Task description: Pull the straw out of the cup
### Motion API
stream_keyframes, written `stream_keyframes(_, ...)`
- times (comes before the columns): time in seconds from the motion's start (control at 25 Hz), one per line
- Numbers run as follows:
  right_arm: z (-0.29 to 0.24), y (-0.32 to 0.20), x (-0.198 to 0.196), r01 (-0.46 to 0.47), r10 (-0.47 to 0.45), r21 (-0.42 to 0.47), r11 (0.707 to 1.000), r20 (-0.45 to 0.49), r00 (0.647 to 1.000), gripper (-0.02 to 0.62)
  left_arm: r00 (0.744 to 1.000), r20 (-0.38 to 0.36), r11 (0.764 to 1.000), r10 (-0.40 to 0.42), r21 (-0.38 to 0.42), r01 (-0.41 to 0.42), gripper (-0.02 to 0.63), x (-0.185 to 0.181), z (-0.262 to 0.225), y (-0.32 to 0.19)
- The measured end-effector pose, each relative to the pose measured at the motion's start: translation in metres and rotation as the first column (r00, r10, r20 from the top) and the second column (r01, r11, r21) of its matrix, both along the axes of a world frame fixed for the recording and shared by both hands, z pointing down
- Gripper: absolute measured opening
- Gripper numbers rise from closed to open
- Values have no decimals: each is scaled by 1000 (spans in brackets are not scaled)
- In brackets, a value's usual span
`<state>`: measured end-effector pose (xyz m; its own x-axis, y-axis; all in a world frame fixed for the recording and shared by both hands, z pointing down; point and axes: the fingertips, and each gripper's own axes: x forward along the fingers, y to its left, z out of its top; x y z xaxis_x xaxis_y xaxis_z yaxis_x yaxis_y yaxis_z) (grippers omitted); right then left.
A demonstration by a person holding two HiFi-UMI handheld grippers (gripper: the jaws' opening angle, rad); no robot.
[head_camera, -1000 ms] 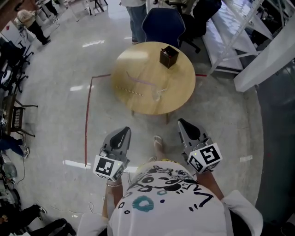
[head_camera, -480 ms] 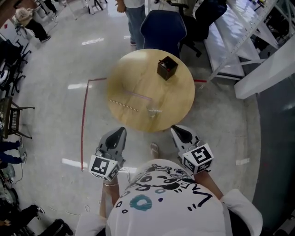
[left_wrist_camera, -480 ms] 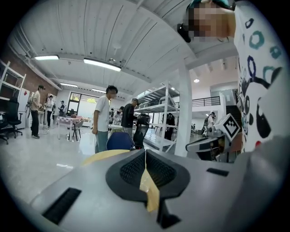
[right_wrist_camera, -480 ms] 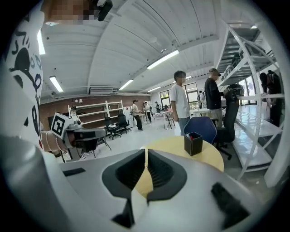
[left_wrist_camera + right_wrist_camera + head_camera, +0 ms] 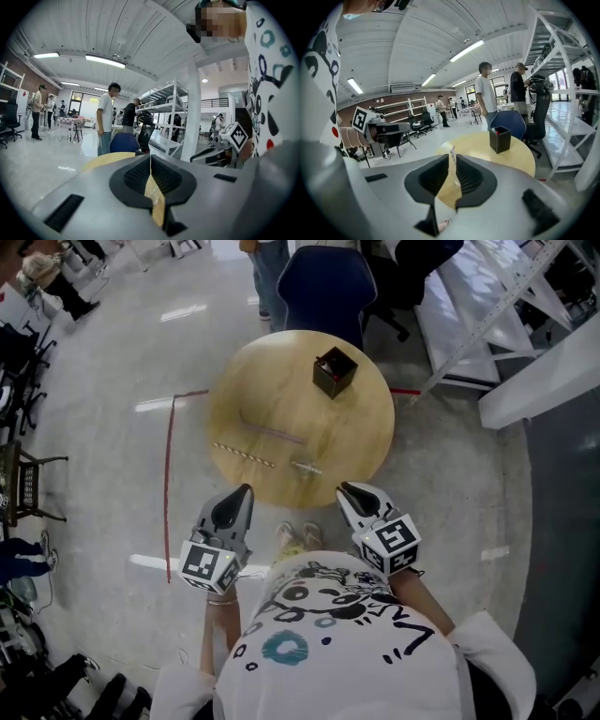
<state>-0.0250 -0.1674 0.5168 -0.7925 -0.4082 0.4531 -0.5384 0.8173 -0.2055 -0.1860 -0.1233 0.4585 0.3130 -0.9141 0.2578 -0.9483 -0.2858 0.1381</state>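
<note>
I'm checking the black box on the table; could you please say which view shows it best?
The right gripper view: the black box stands large and side-on. The head view shows it small, from above; the left gripper view barely does.

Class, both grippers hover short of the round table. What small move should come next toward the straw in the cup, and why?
Probably ease the right gripper forward and down toward the straw in the clear cup at the near edge of the table. That gripper's jaws stand slightly apart with the straw lined up between them, while the left gripper is shut.
</note>
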Motion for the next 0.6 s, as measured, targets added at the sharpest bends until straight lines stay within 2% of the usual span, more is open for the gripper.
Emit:
stream_keyframes(0.12,20,-6,-6,18,-19,-34,999,-25,1000,49,1000,0,1000,19,-18,-19,17,1,3,-14)
stream_keyframes(0.2,34,-8,-10,30,-33,-52,998,-44,999,117,999,-5,999,37,-38,-37,17,0,9,-21)
stream_keyframes(0.44,59,-17,-36,61,-63,-37,997,-69,996,117,996,-14,990,90,-106,-91,17,-9,36,-41)
stream_keyframes(0.6,59,-22,-51,48,-49,-27,998,-71,996,117,989,-30,980,142,-138,-145,17,-15,43,-53)
